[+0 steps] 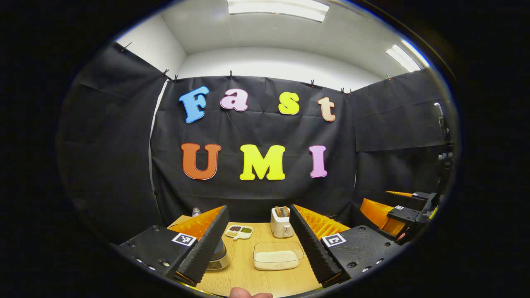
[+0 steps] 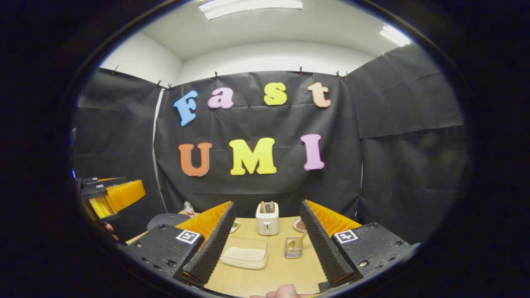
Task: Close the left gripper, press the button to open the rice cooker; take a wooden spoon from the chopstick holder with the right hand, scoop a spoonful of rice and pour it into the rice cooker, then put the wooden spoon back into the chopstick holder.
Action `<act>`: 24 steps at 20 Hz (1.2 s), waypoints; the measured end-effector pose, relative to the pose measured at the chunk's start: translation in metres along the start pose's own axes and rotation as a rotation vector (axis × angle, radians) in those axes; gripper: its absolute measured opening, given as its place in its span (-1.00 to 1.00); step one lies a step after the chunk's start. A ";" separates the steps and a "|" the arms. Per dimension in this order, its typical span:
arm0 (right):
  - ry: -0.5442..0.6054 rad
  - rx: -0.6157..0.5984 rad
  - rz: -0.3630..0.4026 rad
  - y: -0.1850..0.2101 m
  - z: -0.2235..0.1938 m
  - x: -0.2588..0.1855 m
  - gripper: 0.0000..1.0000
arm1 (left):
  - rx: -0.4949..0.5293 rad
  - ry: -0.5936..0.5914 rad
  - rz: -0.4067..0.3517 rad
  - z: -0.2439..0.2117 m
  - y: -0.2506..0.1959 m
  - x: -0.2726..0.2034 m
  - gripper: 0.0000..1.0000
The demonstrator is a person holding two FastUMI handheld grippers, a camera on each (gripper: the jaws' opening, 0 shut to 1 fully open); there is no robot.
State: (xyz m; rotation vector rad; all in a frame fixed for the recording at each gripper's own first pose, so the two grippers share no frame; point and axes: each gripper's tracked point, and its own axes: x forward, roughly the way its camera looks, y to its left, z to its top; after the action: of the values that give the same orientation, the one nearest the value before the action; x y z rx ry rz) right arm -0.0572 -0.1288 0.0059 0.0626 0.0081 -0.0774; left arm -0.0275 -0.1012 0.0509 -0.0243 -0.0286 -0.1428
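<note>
Left hand-held gripper hangs spread, ridged pads empty, above the wood-grain table. Its left finger hides most of the rice cooker; a clear rectangular rice container lies between. Right hand-held gripper likewise gapes; the wooden spoon leans in the small, indistinct chopstick holder.

Both cameras sit low at the near edge of the table, facing the far wall. The left gripper view stands left, the right gripper view right; both share the toaster and rice container.
</note>
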 end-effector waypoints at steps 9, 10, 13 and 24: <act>0.006 0.008 0.003 0.007 -0.004 0.003 0.96 | 0.006 -0.004 0.004 -0.001 0.004 0.001 0.89; 0.006 0.007 0.003 0.007 -0.003 0.003 1.00 | 0.008 -0.003 0.006 0.000 0.005 0.002 0.89; 0.005 0.008 0.001 0.008 -0.004 0.004 1.00 | 0.019 0.003 0.010 -0.003 0.007 0.002 0.89; 0.004 0.000 -0.038 0.003 -0.001 0.000 0.97 | 0.053 0.003 0.053 -0.004 0.018 0.005 0.89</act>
State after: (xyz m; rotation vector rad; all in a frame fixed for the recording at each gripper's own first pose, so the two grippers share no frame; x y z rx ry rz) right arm -0.0565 -0.1254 0.0050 0.0628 0.0128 -0.1149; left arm -0.0193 -0.0839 0.0465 0.0280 -0.0285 -0.0894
